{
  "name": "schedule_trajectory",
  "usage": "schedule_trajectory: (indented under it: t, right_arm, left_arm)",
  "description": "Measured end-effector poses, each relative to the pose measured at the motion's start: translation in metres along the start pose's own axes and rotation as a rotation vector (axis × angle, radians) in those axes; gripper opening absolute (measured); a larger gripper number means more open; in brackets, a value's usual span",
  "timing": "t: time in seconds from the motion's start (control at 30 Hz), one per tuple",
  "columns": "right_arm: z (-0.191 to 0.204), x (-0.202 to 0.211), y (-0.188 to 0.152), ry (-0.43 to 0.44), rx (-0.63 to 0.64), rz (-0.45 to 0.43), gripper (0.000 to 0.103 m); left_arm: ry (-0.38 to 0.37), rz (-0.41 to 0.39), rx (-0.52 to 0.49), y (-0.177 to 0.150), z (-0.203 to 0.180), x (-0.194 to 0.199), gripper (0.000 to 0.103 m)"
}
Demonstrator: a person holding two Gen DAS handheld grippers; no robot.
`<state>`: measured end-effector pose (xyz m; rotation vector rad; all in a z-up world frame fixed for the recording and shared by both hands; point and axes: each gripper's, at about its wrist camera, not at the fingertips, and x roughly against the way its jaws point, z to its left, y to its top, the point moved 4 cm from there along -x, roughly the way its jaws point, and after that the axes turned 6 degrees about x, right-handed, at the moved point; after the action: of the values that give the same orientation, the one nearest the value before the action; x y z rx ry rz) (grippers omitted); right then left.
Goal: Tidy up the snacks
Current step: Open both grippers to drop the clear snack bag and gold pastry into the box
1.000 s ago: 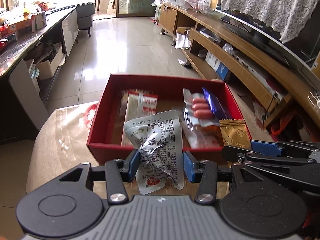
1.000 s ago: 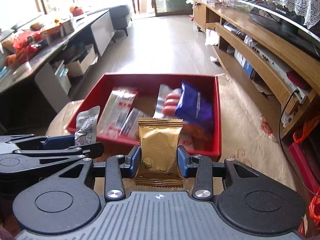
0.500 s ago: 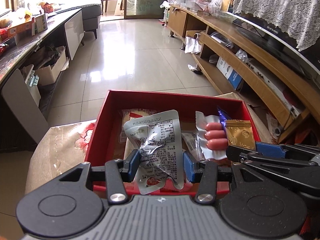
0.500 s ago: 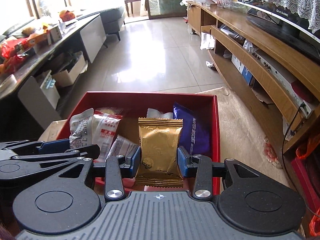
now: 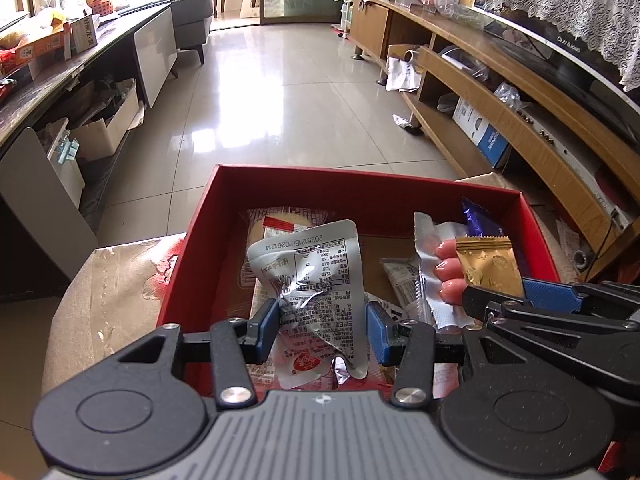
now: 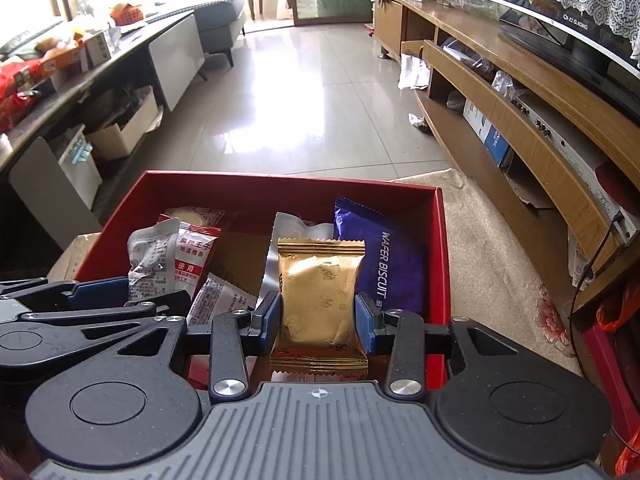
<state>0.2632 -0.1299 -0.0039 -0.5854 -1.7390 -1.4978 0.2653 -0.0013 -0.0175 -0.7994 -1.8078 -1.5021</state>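
My left gripper (image 5: 322,326) is shut on a crumpled silver snack packet (image 5: 316,276) and holds it over the near left part of the red box (image 5: 360,186). My right gripper (image 6: 318,318) is shut on a gold packet (image 6: 320,284), held over the near right part of the same red box (image 6: 288,188). The gold packet (image 5: 490,264) and the right gripper's fingers (image 5: 548,294) also show at the right of the left wrist view. In the box lie a sausage pack (image 5: 440,272), a purple wafer biscuit pack (image 6: 392,264) and red-and-white packets (image 6: 194,248).
The box sits on a beige patterned cloth (image 6: 492,248) covering a low table. A wooden TV bench (image 6: 520,92) runs along the right, a dark cluttered counter (image 5: 60,76) along the left. Glossy tiled floor (image 5: 280,92) lies beyond the box.
Both grippers have moved forward with their packets, from in front of the box's near wall to over its inside. The box now fills more of both views.
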Motion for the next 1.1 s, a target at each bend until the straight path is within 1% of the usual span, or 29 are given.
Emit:
schedule_trajectory:
  t: [0.27,0.37,0.47,0.77,0.83,1.1]
  right_arm:
    - [0.005,-0.009,0.003,-0.030,0.043,-0.011,0.049]
    - [0.006,-0.012,0.004,-0.041,0.061,-0.018,0.049]
    - [0.005,-0.014,0.006,-0.040,0.061,-0.024,0.050]
    - [0.003,-0.013,0.012,-0.043,0.053,-0.048,0.059]
    - [0.004,-0.011,0.013,-0.047,0.049,-0.055,0.062]
    - [0.002,-0.001,0.018,-0.024,0.023,-0.078,0.066]
  left_arm:
    - [0.034,0.017,0.000,0.000,0.003,-0.012,0.042]
    - [0.051,0.012,-0.012,0.001,0.003,-0.014,0.042]
    - [0.052,0.014,-0.009,0.001,0.003,-0.016,0.042]
    - [0.064,0.008,0.003,0.004,0.006,-0.013,0.042]
    - [0.070,0.001,0.001,0.005,0.006,-0.010,0.043]
    - [0.062,-0.013,0.022,0.009,0.010,0.000,0.044]
